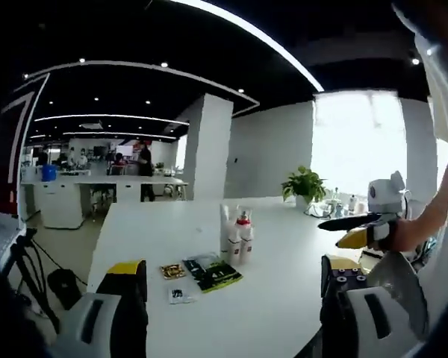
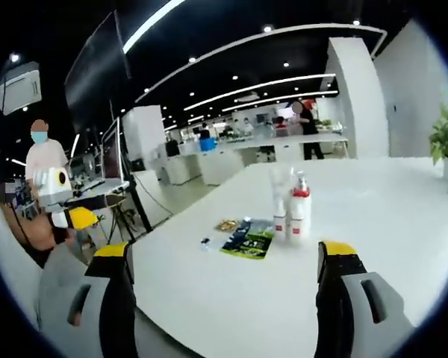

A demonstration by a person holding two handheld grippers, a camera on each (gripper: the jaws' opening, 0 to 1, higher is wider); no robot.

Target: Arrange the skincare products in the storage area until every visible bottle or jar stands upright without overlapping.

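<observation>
White skincare bottles with red labels and a red cap (image 1: 239,237) stand upright close together in the middle of a white table (image 1: 284,298); the same bottles (image 2: 293,209) show in the right gripper view. Beside them lie flat dark green sachets (image 1: 213,272) (image 2: 249,239) and a small gold packet (image 1: 172,271) (image 2: 226,224). My left gripper (image 1: 235,298) is open, well short of the bottles, with nothing between its jaws. My right gripper (image 2: 222,287) is open too, also short of them. The other gripper (image 1: 373,224), held by a hand, enters the left gripper view from the right.
A small white sachet (image 1: 181,295) lies near the table's front edge. A potted plant (image 1: 304,186) and small items stand at the table's far end by the window. A tripod (image 1: 26,268) stands on the floor at left. People stand at counters behind.
</observation>
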